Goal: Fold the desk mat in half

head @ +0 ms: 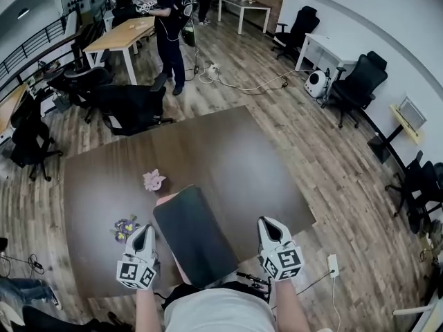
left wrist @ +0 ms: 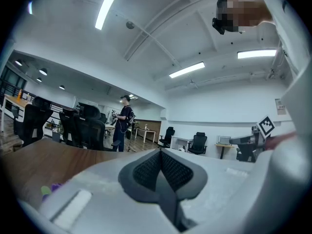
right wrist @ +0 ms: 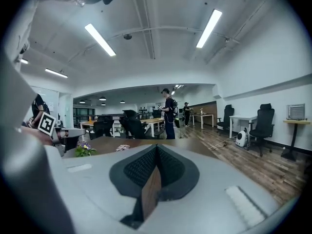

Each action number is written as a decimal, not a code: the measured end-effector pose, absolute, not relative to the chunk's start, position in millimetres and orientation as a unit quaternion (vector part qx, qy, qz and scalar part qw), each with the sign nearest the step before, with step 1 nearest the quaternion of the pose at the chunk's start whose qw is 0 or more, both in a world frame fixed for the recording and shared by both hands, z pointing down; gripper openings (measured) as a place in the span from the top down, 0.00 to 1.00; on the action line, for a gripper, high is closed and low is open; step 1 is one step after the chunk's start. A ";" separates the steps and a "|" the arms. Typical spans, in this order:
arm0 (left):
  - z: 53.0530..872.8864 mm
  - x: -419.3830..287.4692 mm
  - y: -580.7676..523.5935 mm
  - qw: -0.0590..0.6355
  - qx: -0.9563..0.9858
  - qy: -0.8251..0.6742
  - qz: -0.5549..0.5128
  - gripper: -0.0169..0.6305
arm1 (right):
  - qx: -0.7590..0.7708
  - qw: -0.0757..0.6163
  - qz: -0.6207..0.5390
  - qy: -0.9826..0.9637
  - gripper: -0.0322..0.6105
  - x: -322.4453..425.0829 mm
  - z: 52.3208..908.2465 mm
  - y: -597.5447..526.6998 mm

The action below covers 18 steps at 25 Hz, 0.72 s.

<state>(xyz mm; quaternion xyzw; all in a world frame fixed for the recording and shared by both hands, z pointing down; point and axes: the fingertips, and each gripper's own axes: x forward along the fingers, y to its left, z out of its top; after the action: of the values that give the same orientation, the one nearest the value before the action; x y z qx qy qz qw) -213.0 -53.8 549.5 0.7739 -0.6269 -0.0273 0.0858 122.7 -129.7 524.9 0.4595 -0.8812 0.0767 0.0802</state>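
Observation:
The dark desk mat point(head: 197, 241) lies flat on the brown table point(head: 228, 151), a slanted rectangle that reaches the near edge; a pale strip shows at its far left corner. My left gripper point(head: 144, 232) hovers just left of the mat and my right gripper point(head: 268, 223) just right of it, neither touching it. In the left gripper view the pads point(left wrist: 160, 155) meet with nothing between them. The right gripper view shows its jaws point(right wrist: 156, 152) closed too, only a thin brown sliver showing along the seam.
A pink flower-like thing point(head: 154, 180) sits beyond the mat and a small purple bouquet point(head: 125, 228) left of it. Office chairs point(head: 128, 106) stand past the table's far side. A person point(head: 169, 26) stands further off. Cables point(head: 242, 85) run over the wooden floor.

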 end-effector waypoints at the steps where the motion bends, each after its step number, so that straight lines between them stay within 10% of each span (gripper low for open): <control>1: 549.8 -212.4 -54.7 0.087 0.774 -0.627 -0.028 0.97 | 0.459 0.084 0.077 -0.881 0.95 122.8 526.9 -130.7; 18: 552.0 -213.2 -51.9 0.089 0.770 -0.631 -0.025 0.97 | 0.445 0.097 0.074 -0.887 0.95 114.8 526.8 -136.9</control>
<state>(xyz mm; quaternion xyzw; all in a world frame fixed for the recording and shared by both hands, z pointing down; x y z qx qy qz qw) -213.2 -51.9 552.0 0.7698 -0.6314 -0.0249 0.0894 114.8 -136.9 526.8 0.4453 -0.8871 0.0737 0.0971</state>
